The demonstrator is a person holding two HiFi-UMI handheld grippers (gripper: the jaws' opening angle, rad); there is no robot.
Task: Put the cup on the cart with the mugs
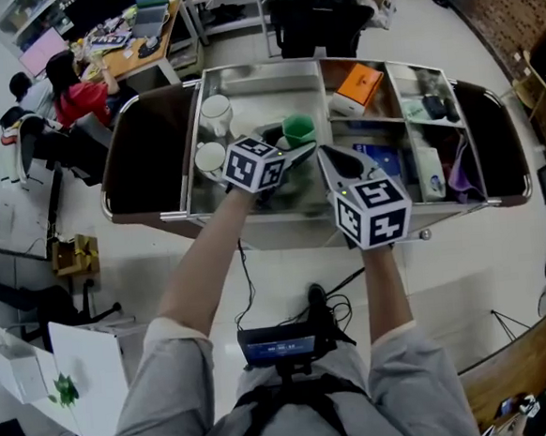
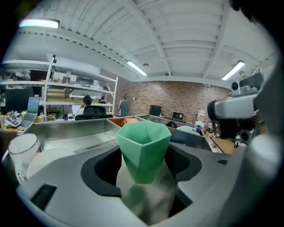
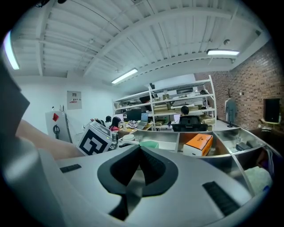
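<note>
We are holding our right gripper (image 1: pixel 330 161) over the near edge of the cart (image 1: pixel 243 72), its jaws pressed together on nothing. Our left gripper (image 2: pixel 144 166) is gripping the green cup (image 2: pixel 144 150) upright over the cart's left-middle bin. Two white mugs (image 1: pixel 215 109) are standing at that bin's left side, and an orange box (image 1: pixel 357 83) is sitting toward the cart's far side.

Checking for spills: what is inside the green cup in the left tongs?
Inside the green cup, only bare upper walls show; its front wall hides the bottom.
</note>
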